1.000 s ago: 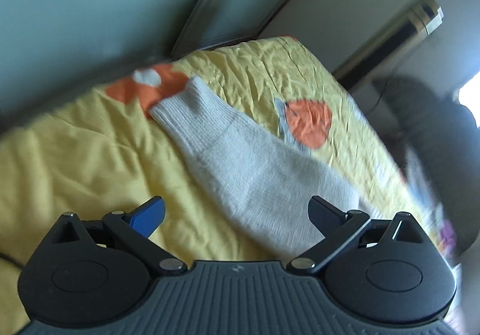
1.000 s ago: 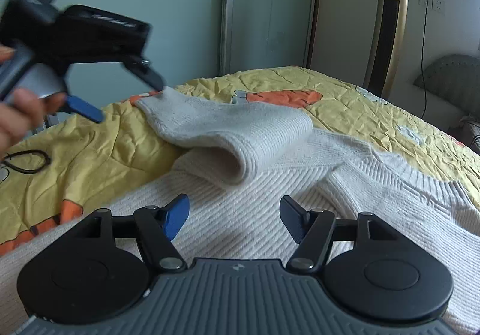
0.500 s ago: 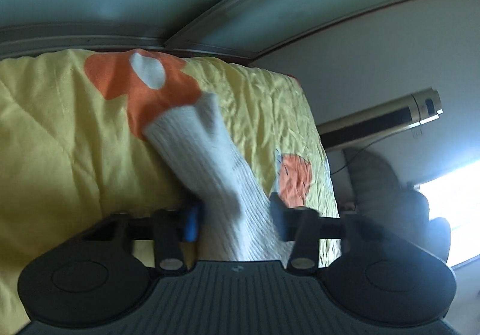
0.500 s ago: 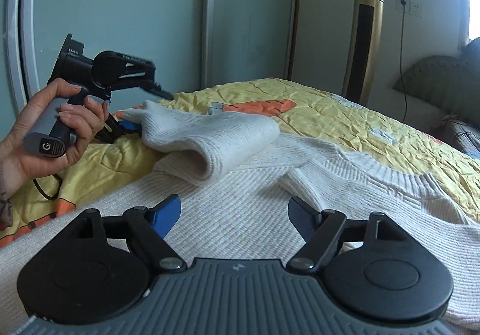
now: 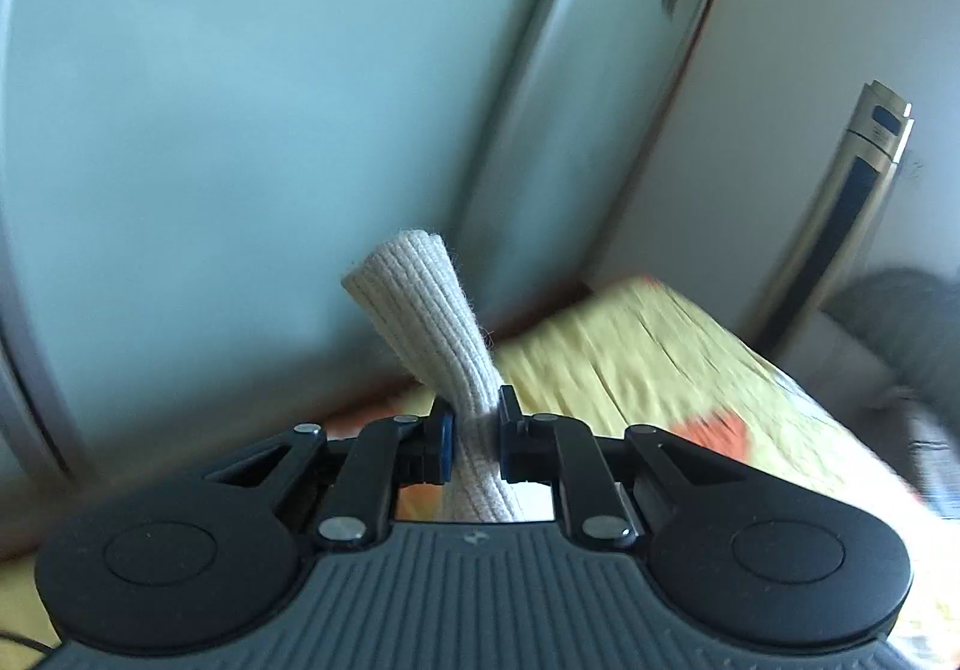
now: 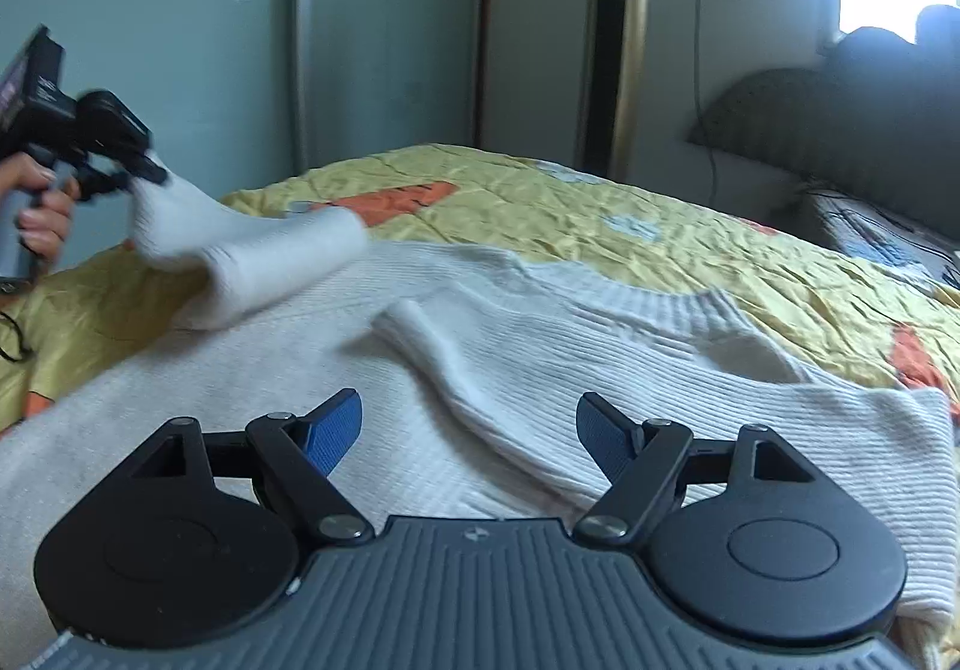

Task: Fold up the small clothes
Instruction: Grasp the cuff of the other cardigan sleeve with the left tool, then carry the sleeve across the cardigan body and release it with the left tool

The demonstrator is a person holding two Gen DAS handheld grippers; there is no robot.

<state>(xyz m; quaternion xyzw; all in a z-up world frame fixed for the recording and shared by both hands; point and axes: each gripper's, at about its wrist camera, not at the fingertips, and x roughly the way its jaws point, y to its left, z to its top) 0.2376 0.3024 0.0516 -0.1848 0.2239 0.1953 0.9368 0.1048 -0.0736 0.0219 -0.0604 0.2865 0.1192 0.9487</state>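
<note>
A cream ribbed knit sweater (image 6: 492, 370) lies spread on the yellow bedspread (image 6: 690, 244). My left gripper (image 5: 475, 439) is shut on the sweater's left sleeve near its cuff (image 5: 420, 304), which sticks up past the fingers. In the right wrist view the left gripper (image 6: 141, 169) holds that sleeve (image 6: 252, 250) lifted at the far left. My right gripper (image 6: 468, 433) is open and empty, low over the sweater's body, with the folded right sleeve (image 6: 480, 364) just ahead of it.
A gold tower fan (image 6: 612, 45) stands behind the bed by the wall. Glass sliding doors (image 6: 180, 39) run along the left. A dark headboard and pillows (image 6: 840, 129) are at the right. A black cable (image 6: 12, 334) lies at the bed's left edge.
My left gripper closed on the sleeve near its cuff and lifted it off the bedspread. My right gripper moved forward over the sweater body and stayed open.
</note>
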